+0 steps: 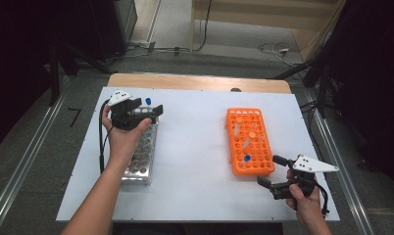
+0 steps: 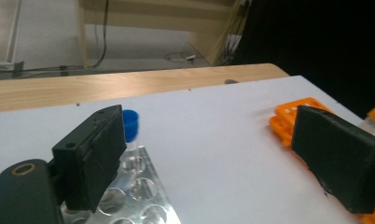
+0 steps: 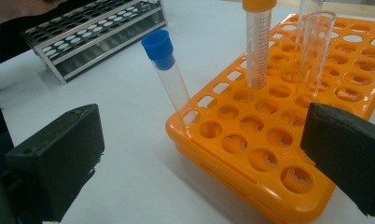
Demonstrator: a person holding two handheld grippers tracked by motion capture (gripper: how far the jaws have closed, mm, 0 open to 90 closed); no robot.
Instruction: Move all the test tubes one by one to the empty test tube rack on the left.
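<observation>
A metal tube rack [image 1: 138,159] stands at the table's left, with a blue-capped tube [image 1: 148,101] upright in its far end. My left gripper [image 1: 148,106] hovers open just above that end, nothing between its jaws. In the left gripper view the blue cap [image 2: 130,125] peeks out behind the left jaw, over the metal rack [image 2: 139,196]. An orange rack [image 1: 249,142] at the right holds a blue-capped tube [image 3: 169,79], an orange-capped tube [image 3: 259,42] and an uncapped clear tube [image 3: 316,51]. My right gripper [image 1: 268,170] rests open at that rack's near right corner.
The white table top [image 1: 195,147] lies bare between the two racks. A wooden edge [image 1: 200,82] runs along the far side. Black curtains, cables and floor rails surround the table. The metal rack [image 3: 92,32] sits far off in the right gripper view.
</observation>
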